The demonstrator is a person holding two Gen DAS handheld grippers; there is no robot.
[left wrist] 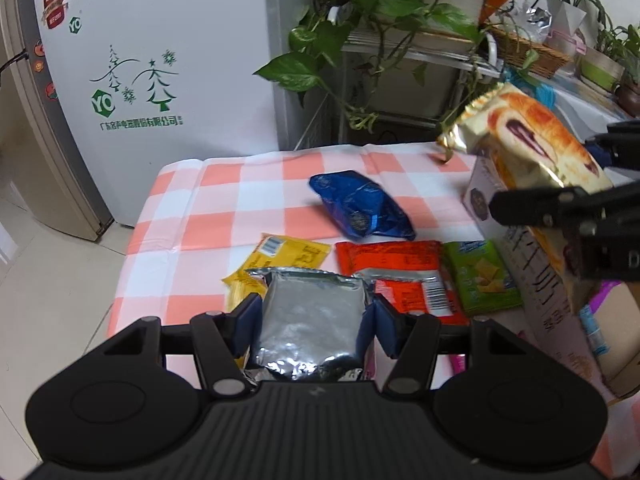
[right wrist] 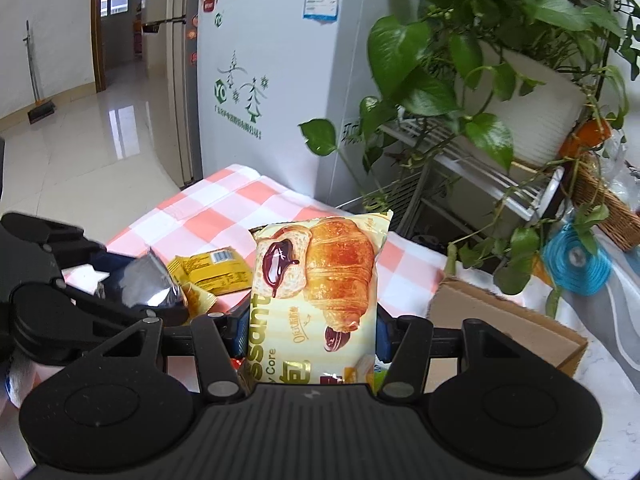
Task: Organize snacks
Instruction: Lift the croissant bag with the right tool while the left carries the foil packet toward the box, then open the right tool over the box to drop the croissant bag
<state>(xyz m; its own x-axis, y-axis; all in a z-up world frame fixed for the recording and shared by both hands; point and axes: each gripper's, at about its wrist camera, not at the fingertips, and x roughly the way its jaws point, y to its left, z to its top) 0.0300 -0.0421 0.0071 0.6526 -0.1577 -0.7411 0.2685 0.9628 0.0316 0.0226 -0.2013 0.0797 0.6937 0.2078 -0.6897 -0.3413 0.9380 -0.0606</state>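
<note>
The left gripper (left wrist: pixel 312 316) is clasping a silver packet (left wrist: pixel 310 320) between its pads; the right gripper (right wrist: pixel 312 328) is gripping a croissant packet (right wrist: pixel 320 280) sticking up past its fingertips.

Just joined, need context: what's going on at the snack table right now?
A person is sorting snacks with two handheld grippers. The left gripper is shut on a silver foil packet; the right gripper is shut on a croissant packet, held above the checkered tablecloth. Blue, yellow, red and green packets still lie on the cloth.
</note>
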